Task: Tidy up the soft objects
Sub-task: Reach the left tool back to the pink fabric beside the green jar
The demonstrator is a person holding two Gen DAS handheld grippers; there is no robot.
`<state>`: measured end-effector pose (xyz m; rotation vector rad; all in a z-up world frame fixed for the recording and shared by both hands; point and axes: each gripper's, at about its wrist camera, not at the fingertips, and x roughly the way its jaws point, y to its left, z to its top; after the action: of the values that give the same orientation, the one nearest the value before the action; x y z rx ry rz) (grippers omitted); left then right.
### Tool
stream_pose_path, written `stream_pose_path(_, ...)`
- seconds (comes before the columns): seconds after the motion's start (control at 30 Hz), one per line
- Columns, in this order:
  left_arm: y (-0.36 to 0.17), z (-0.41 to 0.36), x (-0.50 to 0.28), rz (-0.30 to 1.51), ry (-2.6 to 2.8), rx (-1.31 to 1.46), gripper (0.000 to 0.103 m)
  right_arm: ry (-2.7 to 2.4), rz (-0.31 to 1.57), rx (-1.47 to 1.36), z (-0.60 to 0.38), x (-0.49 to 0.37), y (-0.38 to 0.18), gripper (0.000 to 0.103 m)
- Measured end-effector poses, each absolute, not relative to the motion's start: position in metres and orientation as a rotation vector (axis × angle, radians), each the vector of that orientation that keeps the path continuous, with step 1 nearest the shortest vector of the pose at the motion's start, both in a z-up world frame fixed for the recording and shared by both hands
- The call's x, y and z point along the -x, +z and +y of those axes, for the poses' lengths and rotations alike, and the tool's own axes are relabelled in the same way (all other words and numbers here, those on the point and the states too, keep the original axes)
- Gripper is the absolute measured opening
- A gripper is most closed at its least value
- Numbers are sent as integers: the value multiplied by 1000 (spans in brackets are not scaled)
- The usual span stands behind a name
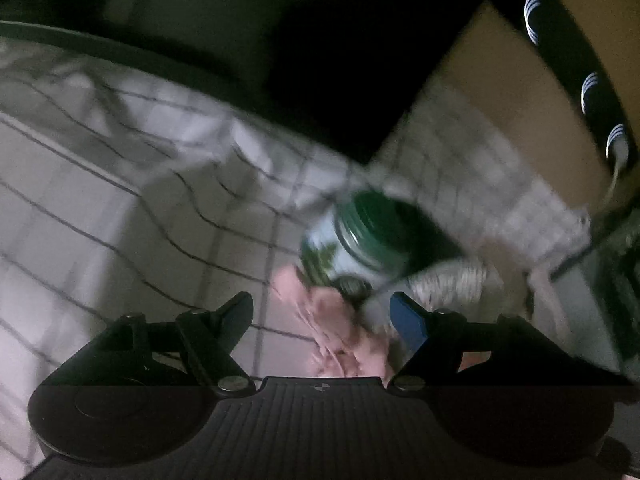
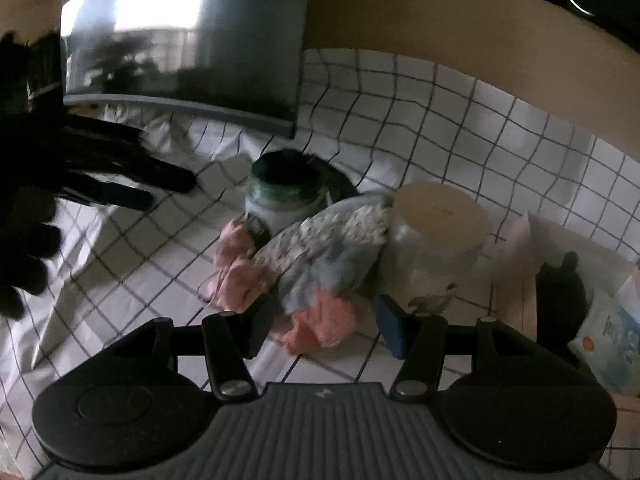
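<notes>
Sock of fuzzy grey knit with a coral-pink toe (image 2: pixel 320 280) lying on the white grid-checked cloth (image 2: pixel 440 120), straight ahead of right gripper (image 2: pixel 320 326), long axis slanting away up-right toward the green-lidded jar (image 2: pixel 286 196); jaws half-wide and empty. Left gripper (image 1: pixel 322 316) likewise open, nearer the pale pink sock (image 1: pixel 332 320).

I'm looking at a home here, lived-in clutter: a checked cloth (image 2: pixel 460 120) spread out, a green-lidded jar (image 2: pixel 286 196), socks (image 2: pixel 320 252) in a heap, a toilet roll (image 2: pixel 440 220), tan wall (image 2: pixel 420 20) behind.
</notes>
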<state>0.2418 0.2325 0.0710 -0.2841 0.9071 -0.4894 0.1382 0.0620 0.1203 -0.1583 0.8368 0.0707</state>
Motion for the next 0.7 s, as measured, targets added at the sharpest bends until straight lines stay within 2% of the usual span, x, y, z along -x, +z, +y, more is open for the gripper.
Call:
stream_pose_path(0.1, 53, 213, -248, 923, -471, 226, 80, 55, 867, 195, 68, -130, 115, 56)
stream_pose_path(0.23, 38, 204, -261, 969, -440, 227, 66, 7, 907, 200, 67, -122, 108, 56)
stream_pose_path(0.47, 34, 195, -264, 985, -439, 171, 57, -51, 929, 166, 59, -117, 104, 56)
stream_pose_path(0.53, 33, 198, -261, 975, -420, 163, 44, -59, 927, 160, 59, -117, 104, 56)
stream_pose_path(0.67, 31, 204, -261, 972, -401, 180, 29, -64, 930, 157, 60, -116, 103, 56)
stream_pose_path(0.7, 31, 205, -262, 984, -391, 179, 19, -62, 931, 159, 61, -115, 103, 56)
